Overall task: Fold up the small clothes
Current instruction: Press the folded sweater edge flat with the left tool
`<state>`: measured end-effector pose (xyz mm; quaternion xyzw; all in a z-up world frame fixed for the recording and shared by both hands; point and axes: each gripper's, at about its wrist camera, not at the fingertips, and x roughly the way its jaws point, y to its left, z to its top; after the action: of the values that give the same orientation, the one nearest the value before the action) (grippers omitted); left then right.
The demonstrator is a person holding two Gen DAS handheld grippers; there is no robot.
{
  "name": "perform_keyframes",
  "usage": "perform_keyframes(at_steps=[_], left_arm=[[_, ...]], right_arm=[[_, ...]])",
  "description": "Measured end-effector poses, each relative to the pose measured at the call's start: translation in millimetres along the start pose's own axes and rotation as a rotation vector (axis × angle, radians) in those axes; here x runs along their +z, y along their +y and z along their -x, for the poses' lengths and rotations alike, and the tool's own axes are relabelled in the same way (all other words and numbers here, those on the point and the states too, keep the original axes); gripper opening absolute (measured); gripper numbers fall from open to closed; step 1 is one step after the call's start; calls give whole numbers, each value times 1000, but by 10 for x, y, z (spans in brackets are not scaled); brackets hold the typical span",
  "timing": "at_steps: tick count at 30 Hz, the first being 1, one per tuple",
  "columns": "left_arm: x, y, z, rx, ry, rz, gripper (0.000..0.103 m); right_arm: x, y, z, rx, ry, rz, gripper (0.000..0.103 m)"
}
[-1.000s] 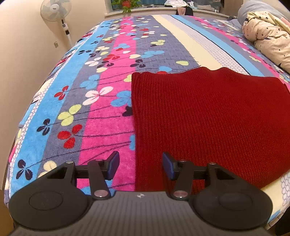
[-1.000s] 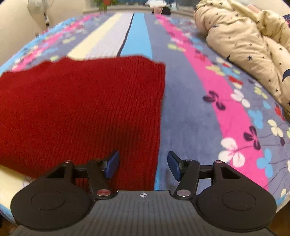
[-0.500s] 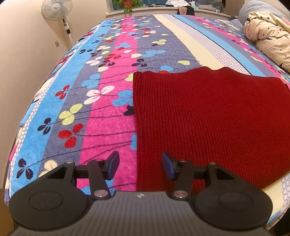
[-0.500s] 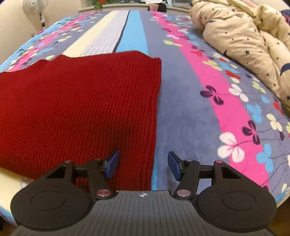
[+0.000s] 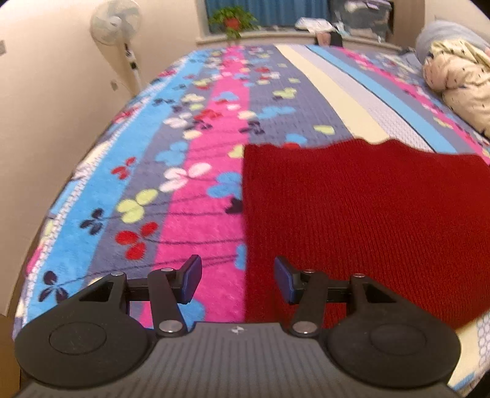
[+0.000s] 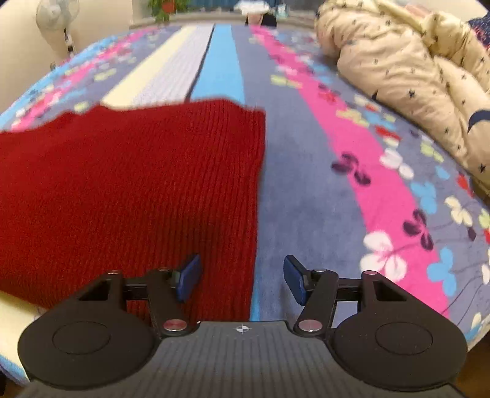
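Hovering over the near edge of the bed, the left claw point(image 5: 237, 280) has its jaws apart and empty, straddling the left side edge of the red knit garment point(image 5: 361, 220): one blue pad sits above the pink stripe of the bedspread point(image 5: 196, 171), the other above the knit. The right claw point(image 6: 242, 280) mirrors it, jaws parted with nothing between them, set over the garment's right side edge where the wool meets the grey stripe.

The garment lies flat and spread across the middle stripes of the bed, a rectangle with straight side edges and a slightly wavy far edge; whether it has been doubled over once I cannot tell. Neither claw touches the cloth as far as the views show.

Judging from this, the fold in hand has not begun: both near corners wait to be pinched, lifted and carried toward the far edge. A star-print quilt point(image 6: 407, 70) is bunched at the right, and a standing fan point(image 5: 118, 27) is beside the bed.
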<state>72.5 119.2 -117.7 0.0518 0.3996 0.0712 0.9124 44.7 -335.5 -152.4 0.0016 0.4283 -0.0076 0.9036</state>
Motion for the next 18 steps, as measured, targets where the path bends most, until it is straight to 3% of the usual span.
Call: perform_keyframes(at_steps=[7,14,18], left_arm=[[-169,-132,237,121,-10,60,58],[-376,-461,418,151,0,65,58],[-471,-629,452,156,25,123,63]], right_arm=[[97,-136,129,1,-66,-64,61],[162,-109,228,45,-92,-76,61],[193,-68,289,63,-113,-72,61]])
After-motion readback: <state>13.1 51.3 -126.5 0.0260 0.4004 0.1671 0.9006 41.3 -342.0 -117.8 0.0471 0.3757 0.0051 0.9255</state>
